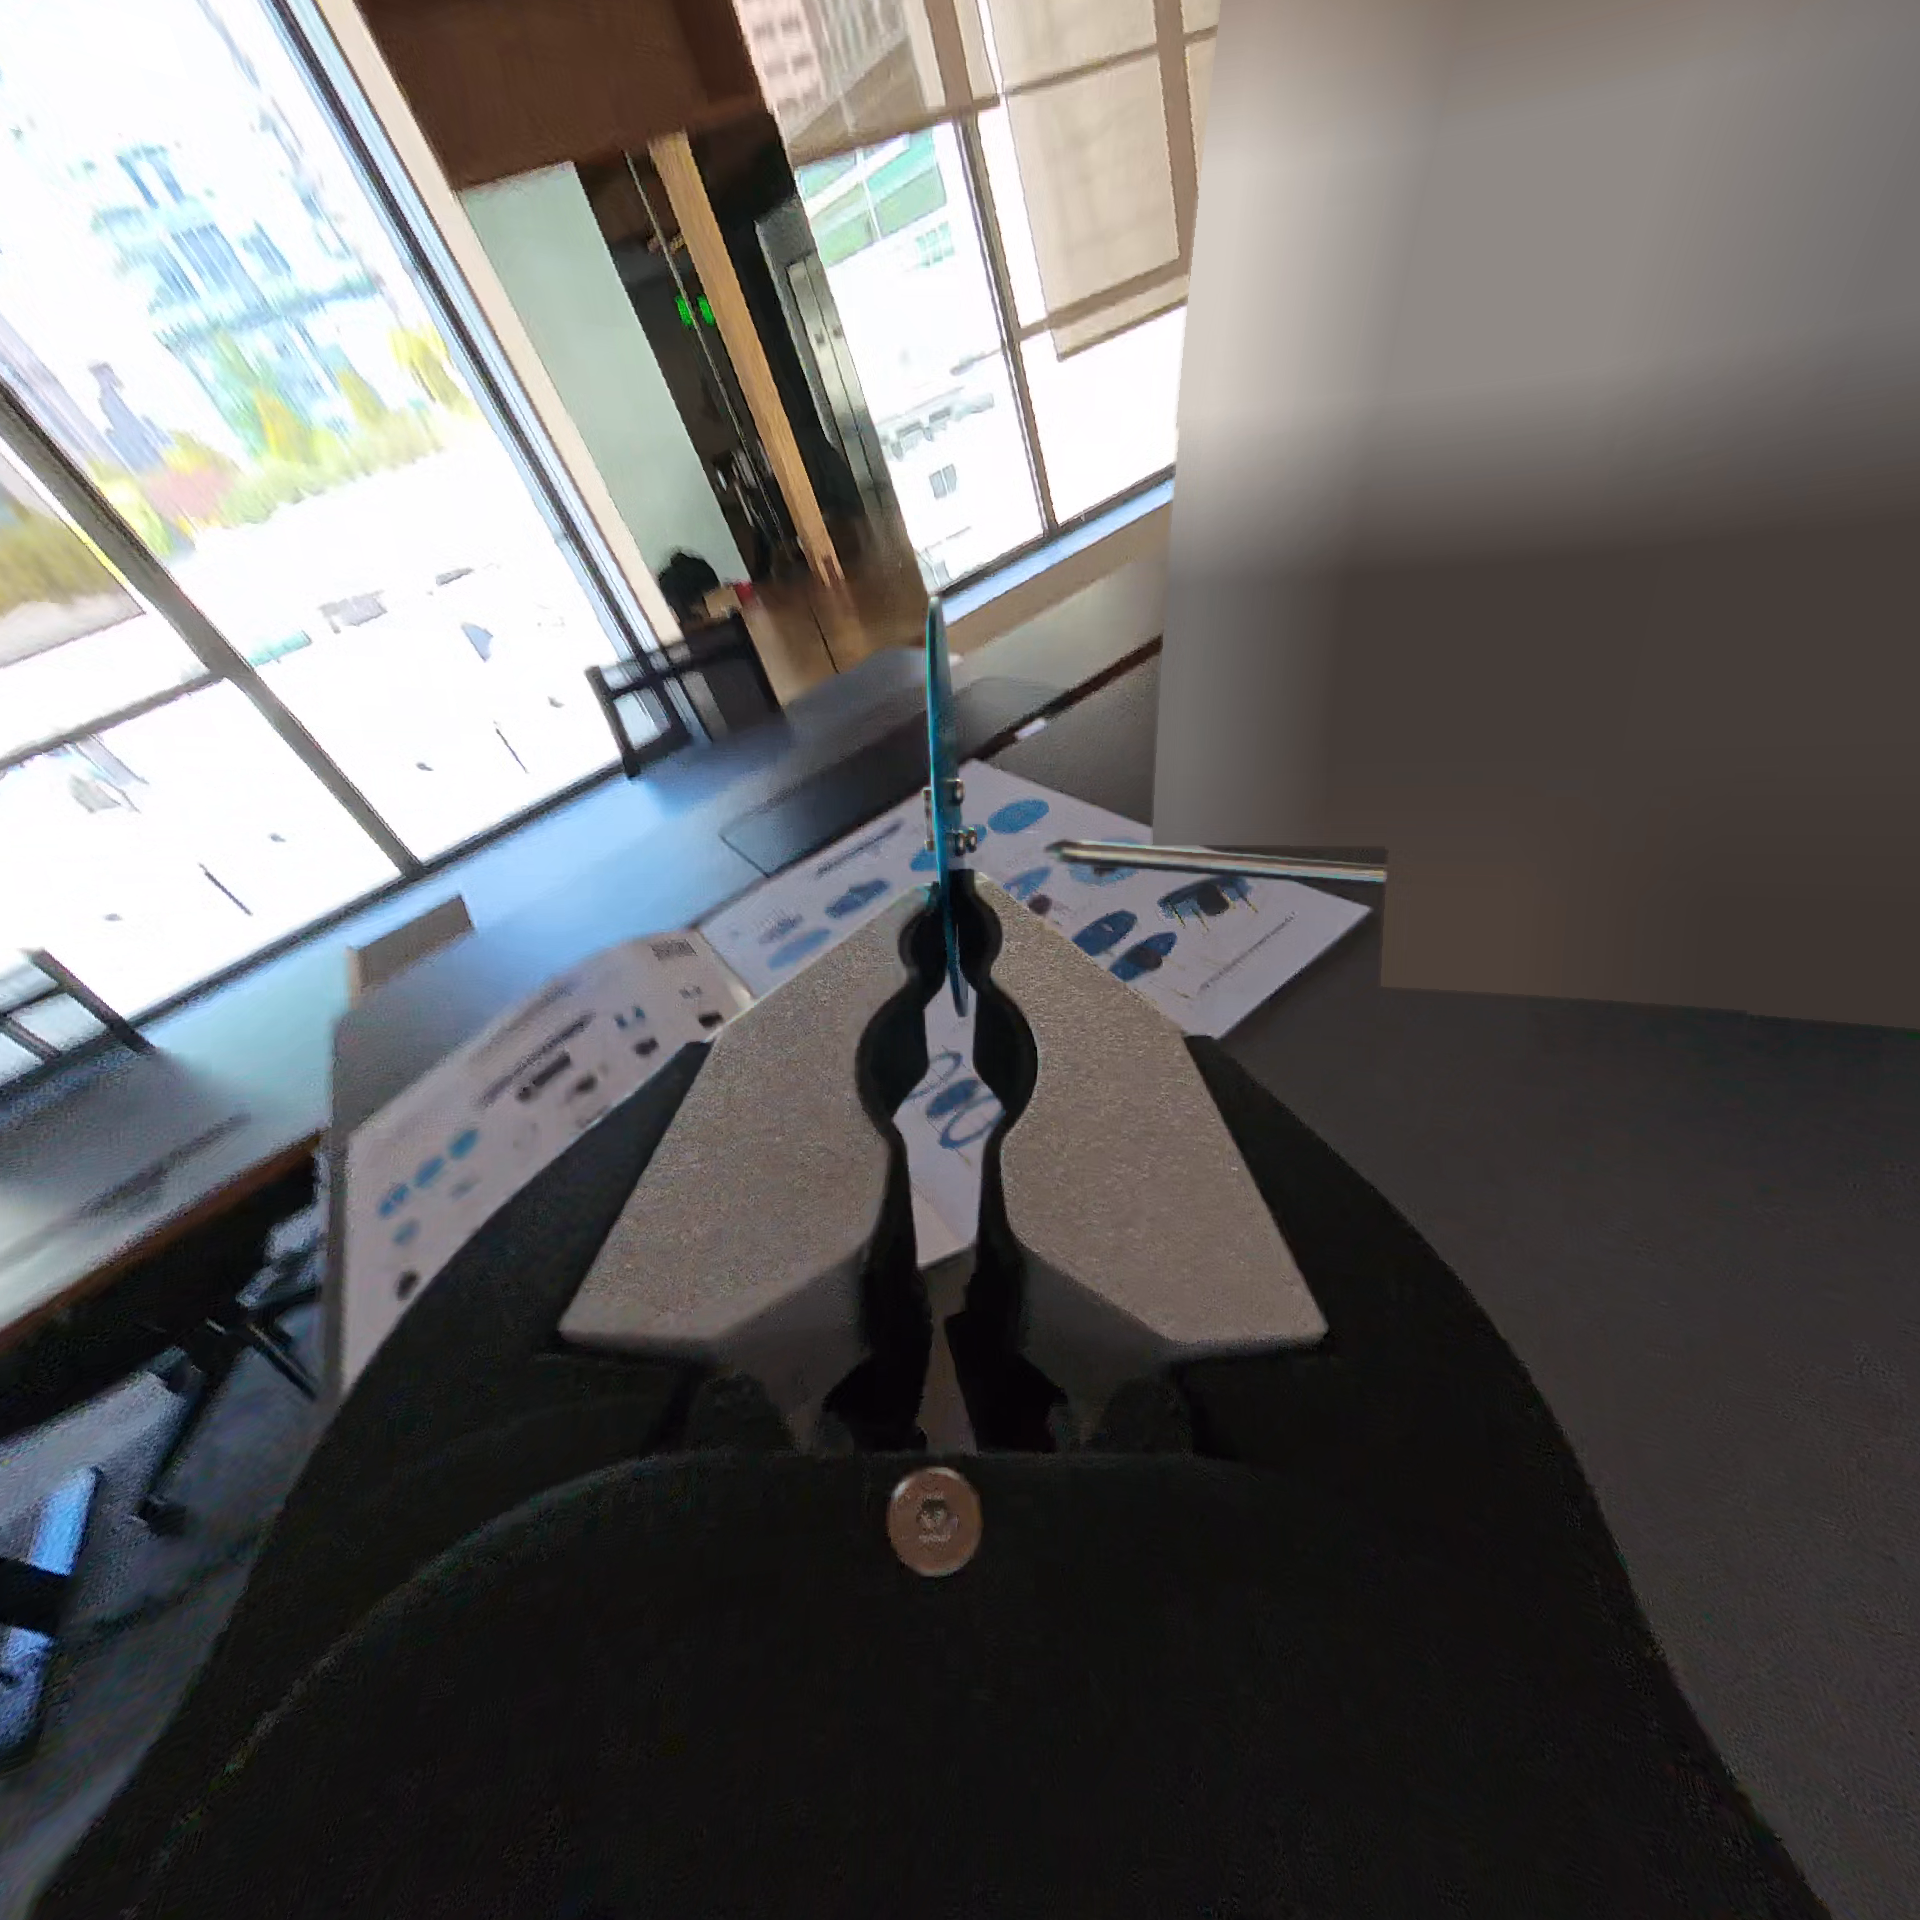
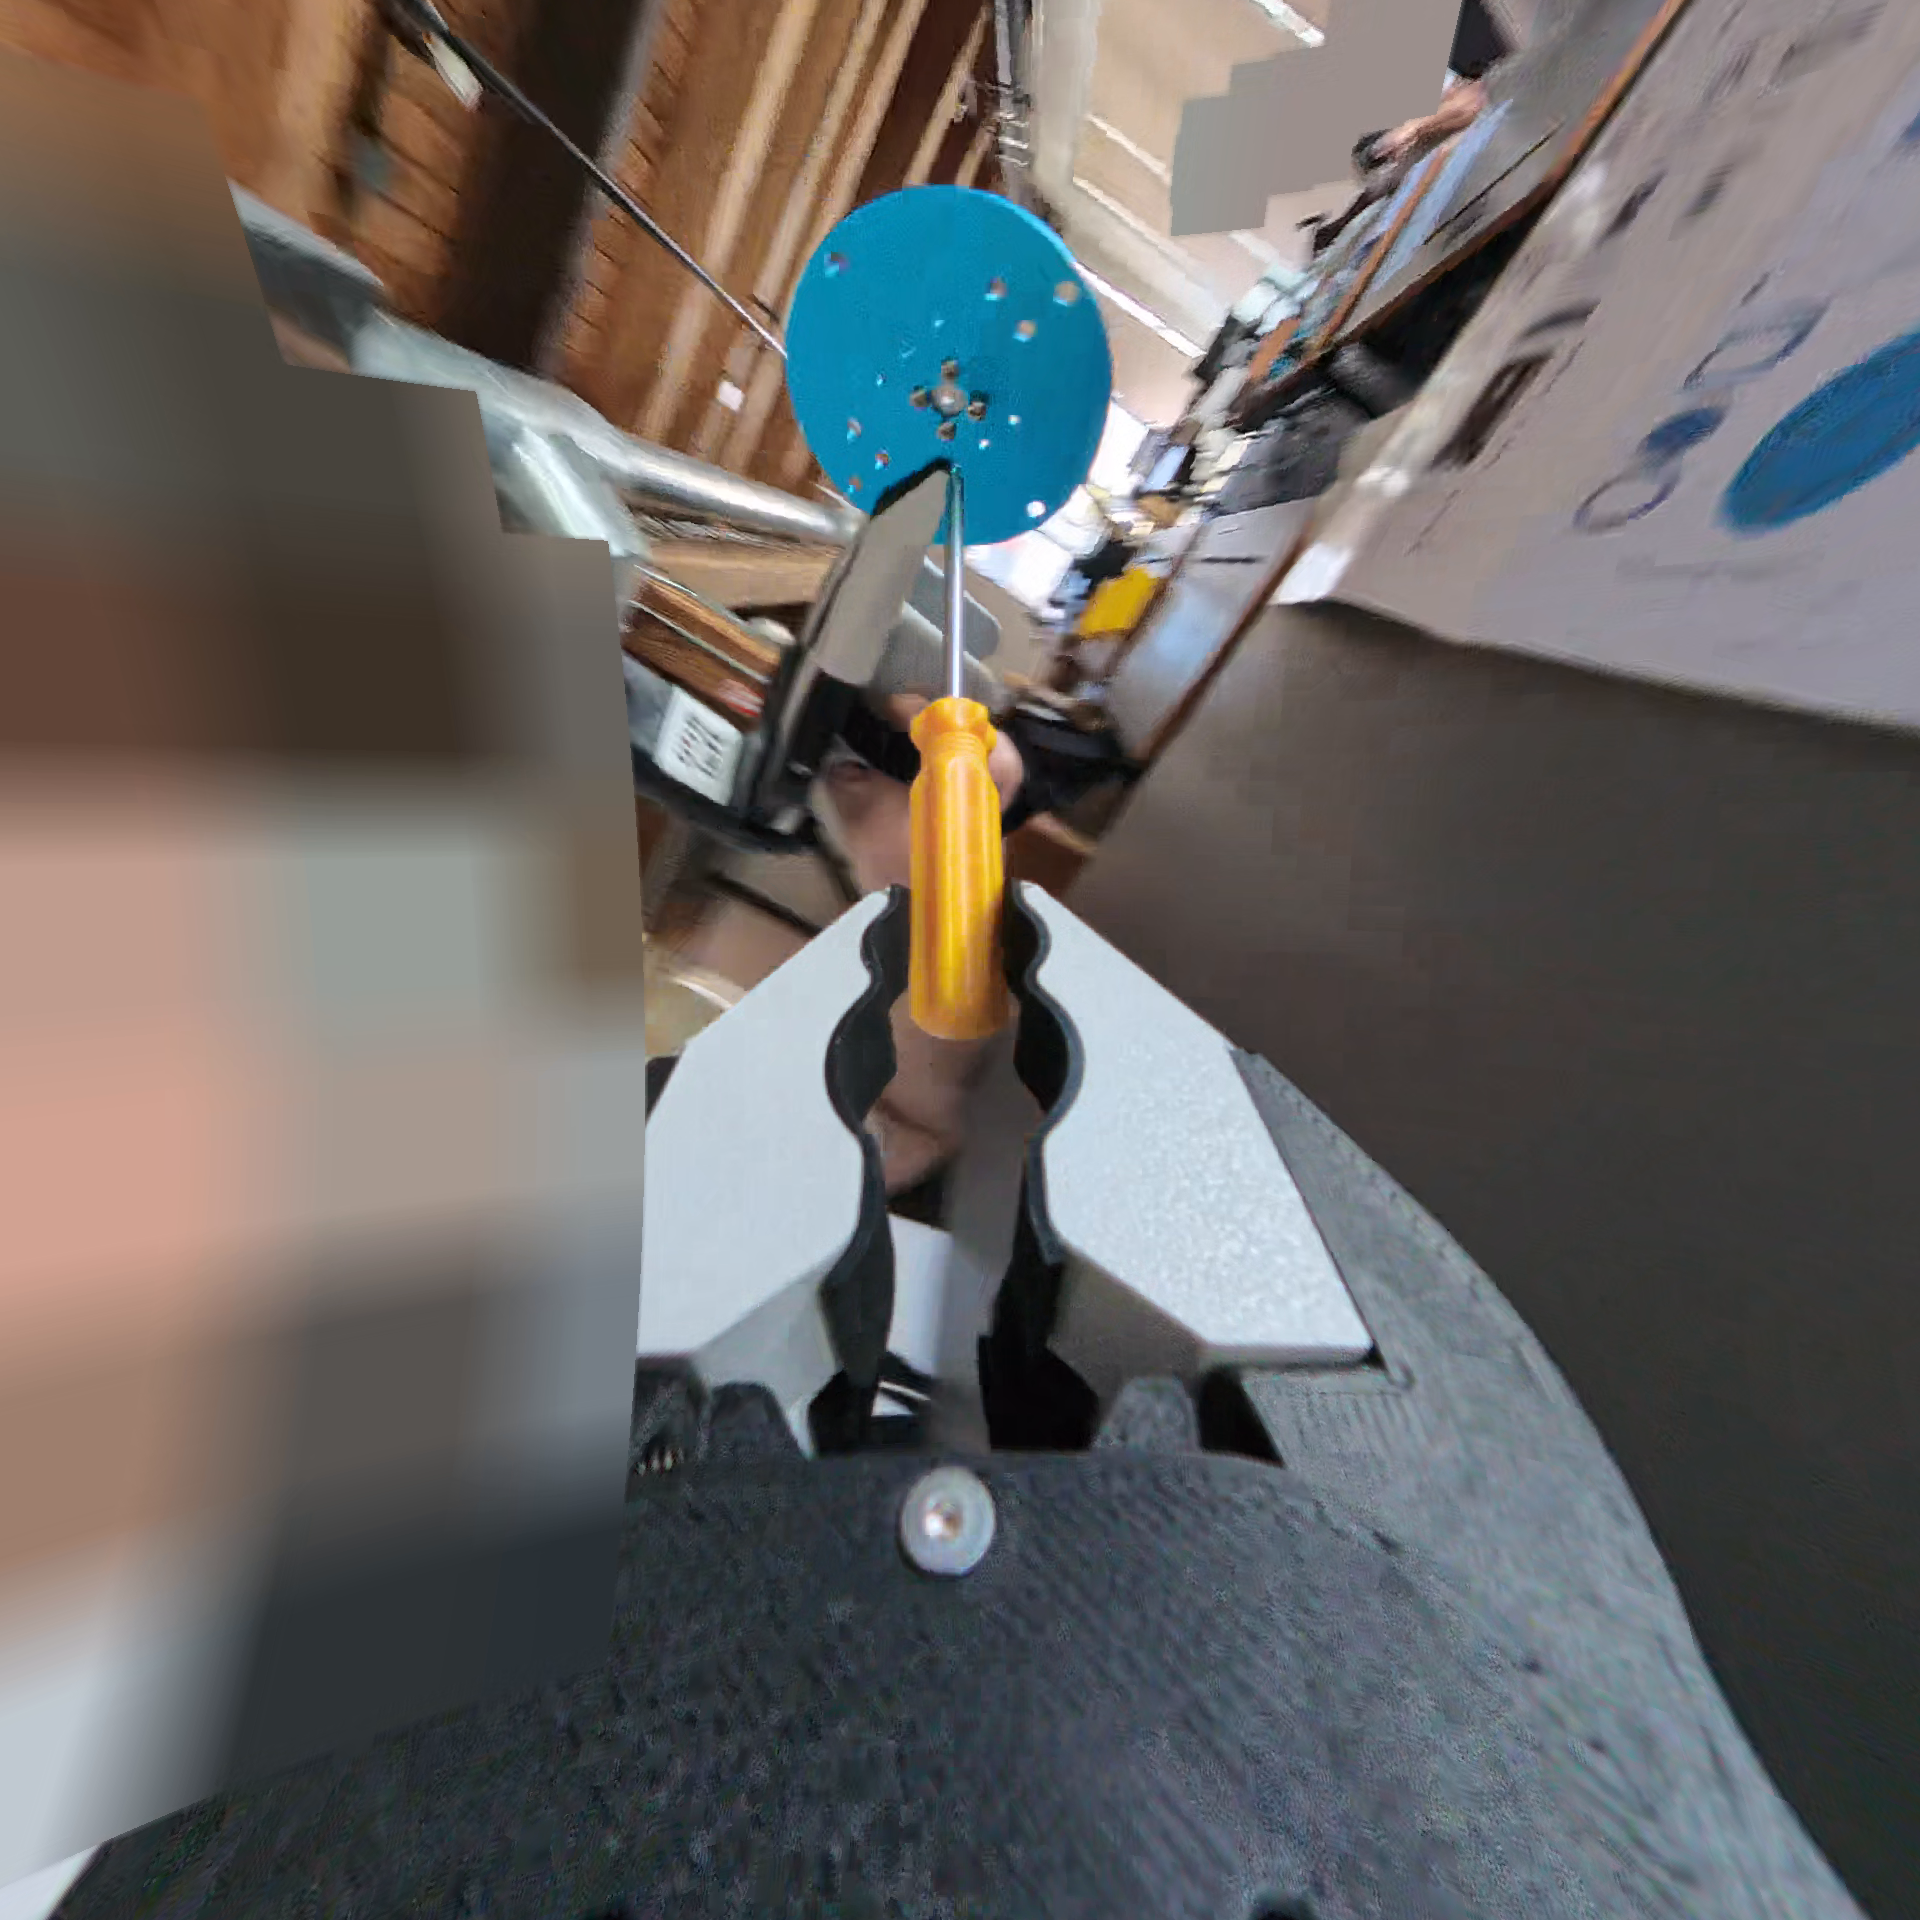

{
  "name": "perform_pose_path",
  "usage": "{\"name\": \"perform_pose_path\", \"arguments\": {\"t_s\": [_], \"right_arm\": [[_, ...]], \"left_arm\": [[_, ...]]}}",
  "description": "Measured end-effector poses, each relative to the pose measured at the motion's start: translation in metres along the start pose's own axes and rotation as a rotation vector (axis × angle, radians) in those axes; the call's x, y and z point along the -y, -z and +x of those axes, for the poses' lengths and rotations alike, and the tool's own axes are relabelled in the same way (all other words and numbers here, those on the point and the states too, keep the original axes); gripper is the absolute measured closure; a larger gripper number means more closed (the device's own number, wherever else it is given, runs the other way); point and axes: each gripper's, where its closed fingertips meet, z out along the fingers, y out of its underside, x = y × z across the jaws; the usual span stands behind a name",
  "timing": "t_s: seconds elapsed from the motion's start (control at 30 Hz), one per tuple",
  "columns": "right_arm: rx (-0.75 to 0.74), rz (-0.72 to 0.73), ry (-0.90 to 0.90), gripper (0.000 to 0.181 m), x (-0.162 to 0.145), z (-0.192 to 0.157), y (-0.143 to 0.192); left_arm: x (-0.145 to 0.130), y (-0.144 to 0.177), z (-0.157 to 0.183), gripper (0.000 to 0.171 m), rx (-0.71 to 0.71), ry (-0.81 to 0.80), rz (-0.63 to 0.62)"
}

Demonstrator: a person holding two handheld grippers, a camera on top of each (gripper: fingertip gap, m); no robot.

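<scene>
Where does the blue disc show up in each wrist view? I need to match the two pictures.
Left wrist view: the blue disc is seen edge-on at centre, standing up from the tips of the left claw.
Right wrist view: the disc faces the camera, upper centre, with the other claw below it.
Shared landmark: the screwdriver in the right claw; its metal shaft enters the left view from the right.

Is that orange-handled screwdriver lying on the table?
No: the right gripper holds the screwdriver in the air by its handle, with its shaft reaching toward the blue disc.
</scene>
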Motion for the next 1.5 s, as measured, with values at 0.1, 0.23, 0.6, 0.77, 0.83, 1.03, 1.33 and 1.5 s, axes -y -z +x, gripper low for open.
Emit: {"name": "perform_pose_path", "arguments": {"t_s": [0.1,0.23,0.6,0.77,0.83,1.03,1.33,1.5], "right_arm": [[-0.373,-0.088,0.605,0.165,0.009,0.02,0.01],[-0.826,-0.275,1.453,0.164,0.021,0.034,0.026],[-1.046,-0.544,2.028,0.164,-0.004,0.05,0.005],[-1.049,-0.551,2.037,0.164,-0.004,0.051,0.003],[-1.046,-0.555,2.039,0.164,-0.005,0.052,0.003],[-1.037,-0.567,2.025,0.164,-0.006,0.054,0.002],[-1.033,-0.557,2.013,0.164,-0.005,0.052,0.003],[-1.037,-0.555,1.988,0.164,-0.003,0.054,0.005]], "left_arm": [[-0.035,-0.011,-0.001,0.171,-0.114,0.253,-0.178],[-0.079,-0.017,0.003,0.171,-0.185,0.397,-0.38],[-0.104,-0.013,0.016,0.171,-0.228,0.332,-0.533],[-0.105,-0.013,0.019,0.171,-0.244,0.337,-0.54],[-0.105,-0.013,0.02,0.171,-0.247,0.336,-0.54],[-0.104,-0.013,0.021,0.171,-0.247,0.33,-0.539],[-0.104,-0.013,0.023,0.171,-0.252,0.328,-0.537],[-0.104,-0.013,0.022,0.171,-0.251,0.328,-0.535]]}}
